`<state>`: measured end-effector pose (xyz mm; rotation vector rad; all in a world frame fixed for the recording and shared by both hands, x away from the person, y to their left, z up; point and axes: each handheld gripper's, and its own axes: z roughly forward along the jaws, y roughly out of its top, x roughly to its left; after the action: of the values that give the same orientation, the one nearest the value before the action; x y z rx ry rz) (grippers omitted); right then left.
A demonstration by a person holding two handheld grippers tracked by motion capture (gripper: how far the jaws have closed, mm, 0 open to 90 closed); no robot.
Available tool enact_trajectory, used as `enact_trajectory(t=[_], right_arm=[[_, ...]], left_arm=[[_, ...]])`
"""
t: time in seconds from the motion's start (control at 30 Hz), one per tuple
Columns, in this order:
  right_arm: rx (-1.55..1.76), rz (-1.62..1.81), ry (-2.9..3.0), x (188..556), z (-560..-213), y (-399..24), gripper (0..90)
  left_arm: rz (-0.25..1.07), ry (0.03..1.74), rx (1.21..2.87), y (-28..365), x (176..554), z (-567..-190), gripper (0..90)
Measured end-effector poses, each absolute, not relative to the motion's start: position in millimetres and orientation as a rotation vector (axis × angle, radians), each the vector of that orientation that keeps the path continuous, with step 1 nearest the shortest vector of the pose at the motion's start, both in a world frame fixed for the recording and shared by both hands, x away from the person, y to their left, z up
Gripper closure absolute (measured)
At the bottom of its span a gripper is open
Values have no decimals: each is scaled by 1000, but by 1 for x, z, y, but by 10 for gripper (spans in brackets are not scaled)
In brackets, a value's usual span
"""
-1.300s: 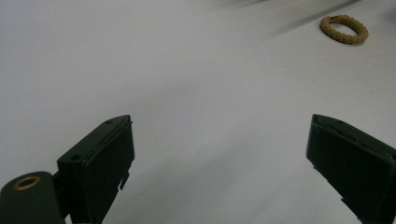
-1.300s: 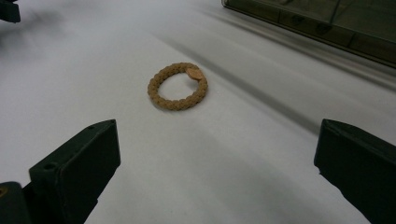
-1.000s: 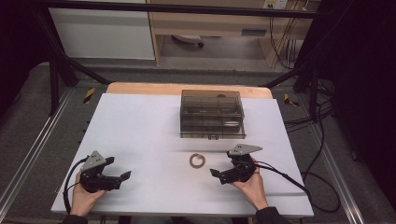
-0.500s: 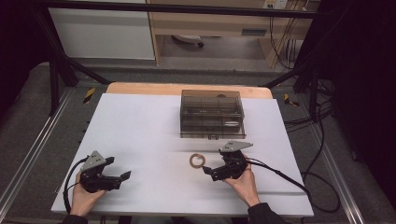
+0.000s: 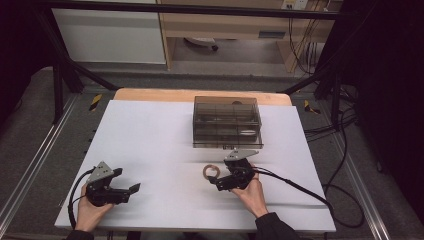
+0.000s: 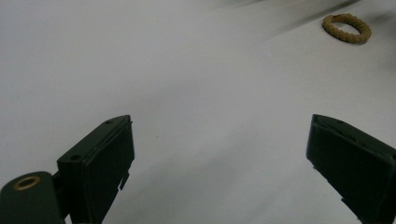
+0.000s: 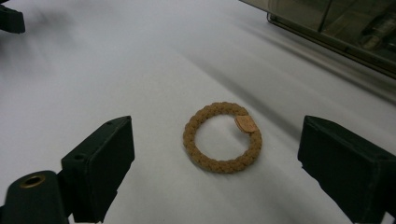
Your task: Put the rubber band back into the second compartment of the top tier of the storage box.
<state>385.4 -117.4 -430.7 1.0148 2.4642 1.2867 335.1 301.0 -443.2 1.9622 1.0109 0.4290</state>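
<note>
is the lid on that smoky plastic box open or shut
Shut. From the high view, the box has its lid lying flat and flush over all its walls, with no raised edge.

From above your side of the table (image 5: 150, 130), the high view looks forward and down, taking in the whole white top, the smoked plastic drawer box (image 5: 227, 122) and the floor beyond. Your right gripper's (image 7: 215, 163) camera sits low and close, facing the braided tan ring (image 7: 222, 136) between its jaws. Your left gripper's (image 6: 219, 158) camera skims the tabletop, sharing that same ring at its far upper right.
</note>
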Motion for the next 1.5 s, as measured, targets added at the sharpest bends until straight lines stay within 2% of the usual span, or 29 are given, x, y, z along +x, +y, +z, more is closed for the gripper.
enact_trajectory(t=[0.37,0.73,0.97,1.23,1.5], right_arm=[[956,1295,2494,389,-433,-105,313],[896,1239,2560,390,-441,-94,436],[895,1220,2580,394,-446,-89,563],[888,1203,2610,395,-448,-89,669],[889,1188,2628,397,-449,-89,736]], left_arm=[[431,1012,1962,301,335,-443,73],[430,1011,1959,301,335,-443,73],[430,1010,1962,301,335,-443,73],[430,1011,1963,301,335,-443,73],[431,1011,1963,301,335,-443,73]])
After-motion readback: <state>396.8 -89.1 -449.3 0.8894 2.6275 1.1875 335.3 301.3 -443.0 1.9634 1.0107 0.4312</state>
